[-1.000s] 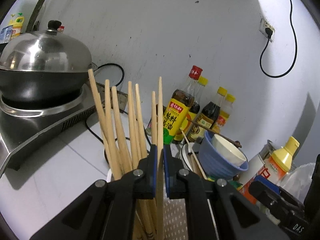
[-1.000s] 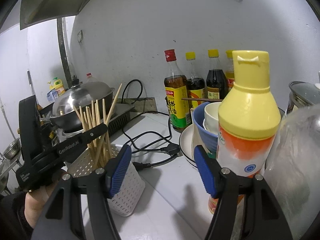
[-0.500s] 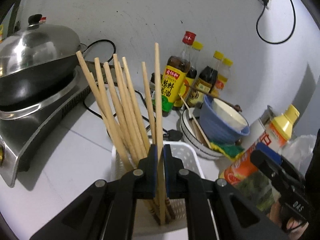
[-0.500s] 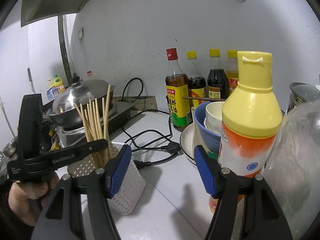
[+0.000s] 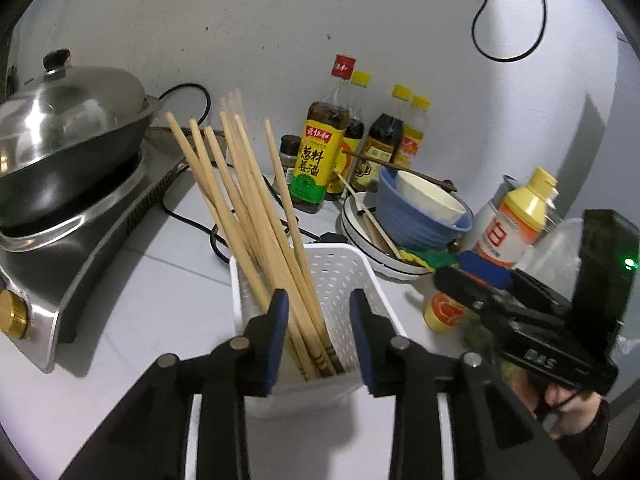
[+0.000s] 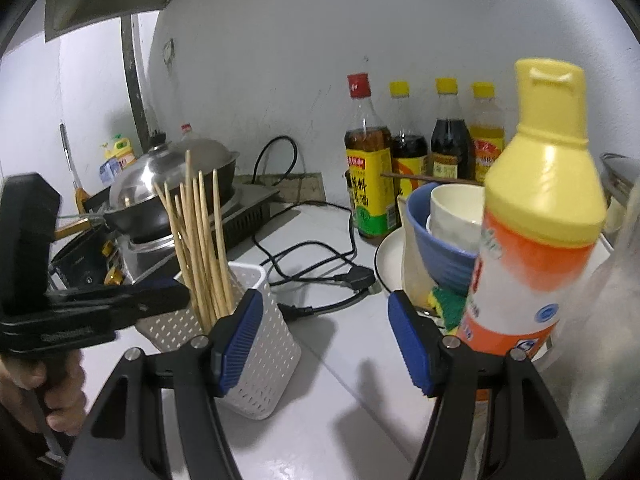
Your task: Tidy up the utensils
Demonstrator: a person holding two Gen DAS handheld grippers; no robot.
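Wooden chopsticks (image 5: 256, 216) stand bunched in a white perforated holder (image 5: 344, 276) on a pale kitchen counter (image 5: 132, 292). They lean toward the holder's left wall, tips fanning up and left, because the holder is much wider than the bundle and lets them tilt.

The left gripper (image 5: 318, 336) hovers over the holder's near rim with its blue-padded jaws parted around the sticks' lower ends, gripping nothing. The gap looks wide enough for the sticks to rest on their own, so a drop-off here seems finished.

The right gripper (image 6: 324, 344) is held level above the counter, just right of the holder, jaws spread wide and empty. It appears to be waiting for the next item.

More utensils remain unsorted: a loose chopstick (image 5: 370, 216) lies in a stack of dishes (image 5: 416, 216) toward the counter's back edge, and a dark pair (image 5: 400, 168) rests across the blue bowl's rim. Sauce bottles (image 5: 320, 152) line the wall behind. A yellow-capped squeeze bottle (image 6: 536, 216) stands close to the right gripper and would crowd any reach toward the dishes. A lidded wok (image 5: 68, 128) sits on a burner at the counter's left end.
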